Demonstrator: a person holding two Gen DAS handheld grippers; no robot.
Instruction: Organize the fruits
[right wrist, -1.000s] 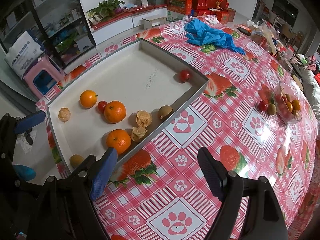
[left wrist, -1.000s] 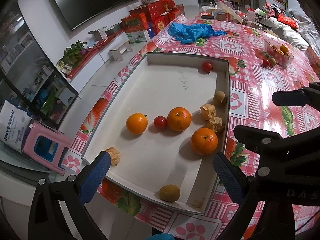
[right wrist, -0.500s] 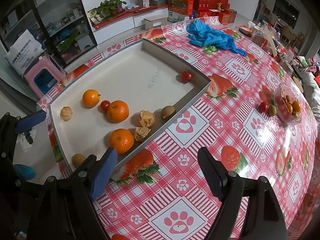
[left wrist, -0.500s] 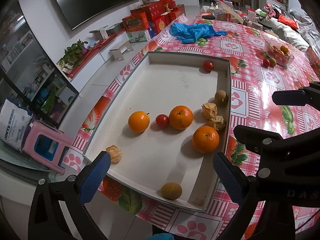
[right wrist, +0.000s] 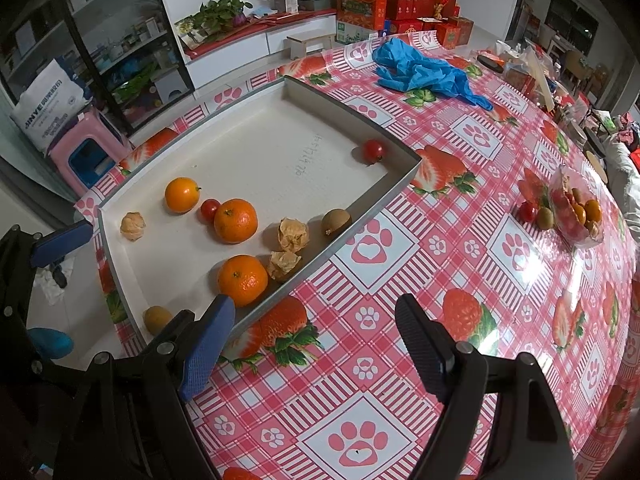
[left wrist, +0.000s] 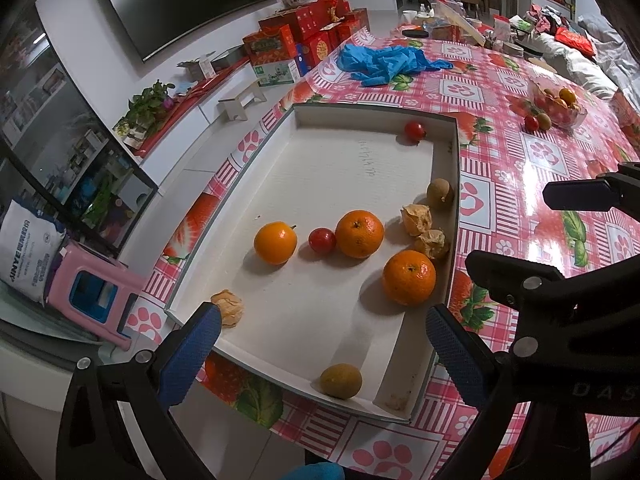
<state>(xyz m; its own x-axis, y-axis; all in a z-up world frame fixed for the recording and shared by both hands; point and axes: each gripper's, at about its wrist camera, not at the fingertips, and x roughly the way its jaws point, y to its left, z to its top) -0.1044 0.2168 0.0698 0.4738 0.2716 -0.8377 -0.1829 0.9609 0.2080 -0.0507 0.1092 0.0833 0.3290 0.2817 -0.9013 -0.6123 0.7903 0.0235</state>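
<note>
A shallow white tray [left wrist: 450,208] [right wrist: 400,184] lies on the table and holds three oranges [left wrist: 359,233] [right wrist: 235,220], two cherry tomatoes [left wrist: 322,240], two kiwis [left wrist: 341,380] and three husked physalis [left wrist: 417,219]. A clear bowl of mixed fruit [right wrist: 576,212] [left wrist: 558,102] stands at the far right, with a cherry tomato [right wrist: 527,212] and a kiwi [right wrist: 545,218] beside it. My left gripper [left wrist: 320,354] is open and empty above the tray's near end. My right gripper [right wrist: 310,354] is open and empty above the tablecloth beside the tray.
The table has a red and white paw-print cloth [right wrist: 440,280]. Blue gloves [right wrist: 420,70] lie beyond the tray. Clutter stands at the far table end [left wrist: 460,28]. A pink stool [left wrist: 90,294] stands on the floor left of the table edge.
Both grippers have drifted back slightly, so the tray and fruit sit a little farther up in both views. Both stay open and empty. No fruit has moved.
</note>
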